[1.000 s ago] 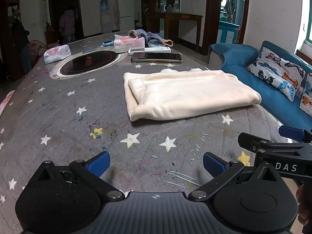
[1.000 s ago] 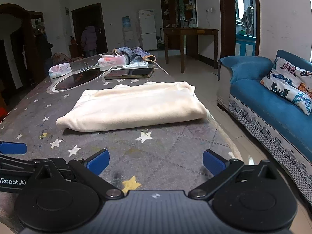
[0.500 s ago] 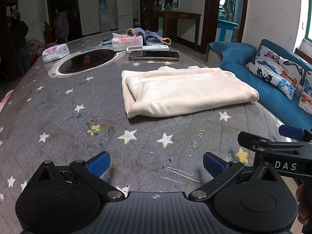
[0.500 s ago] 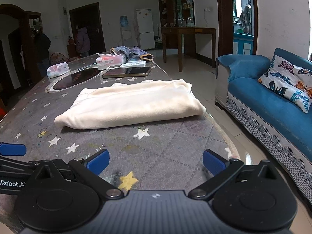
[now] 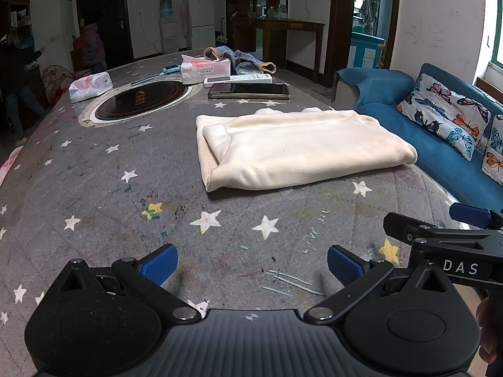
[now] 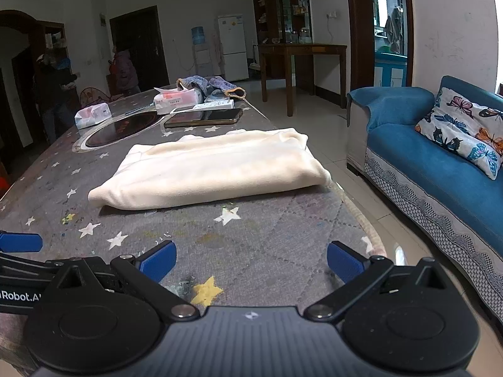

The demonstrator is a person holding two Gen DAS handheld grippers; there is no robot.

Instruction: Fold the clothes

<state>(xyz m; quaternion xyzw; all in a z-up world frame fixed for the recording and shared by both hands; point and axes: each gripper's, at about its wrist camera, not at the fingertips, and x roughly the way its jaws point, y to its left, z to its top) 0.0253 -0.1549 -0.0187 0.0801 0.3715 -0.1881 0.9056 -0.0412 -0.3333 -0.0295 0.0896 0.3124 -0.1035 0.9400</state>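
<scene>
L wrist view: I'm looking at the cream garment (image 5: 298,147) lying folded into a long bundle on the star-print table (image 5: 94,188), well ahead of my left gripper (image 5: 251,262), which is hanging wide open w/ nothing in it, blue pads clear of the cloth. The right gripper's body is poking in at the lower right edge. Phone (image 5: 248,91) & tissue box (image 5: 204,67) are sitting beyond the bundle, apart from it. My read: folding is nearly done, maybe one more fold across the length. To do that well I'm aiming for the near-left corner, pinching all layers together, not just the top flap. R wrist view: right gripper (image 6: 251,260) is also spread wide & empty, w/ the garment (image 6: 213,172) ahead, its right end sitting close to the table edge by the sofa (image 6: 440,163). I'm planning to grab that end low & lift both sides evenly so the bundle isn't sliding off or unrolling.
</scene>
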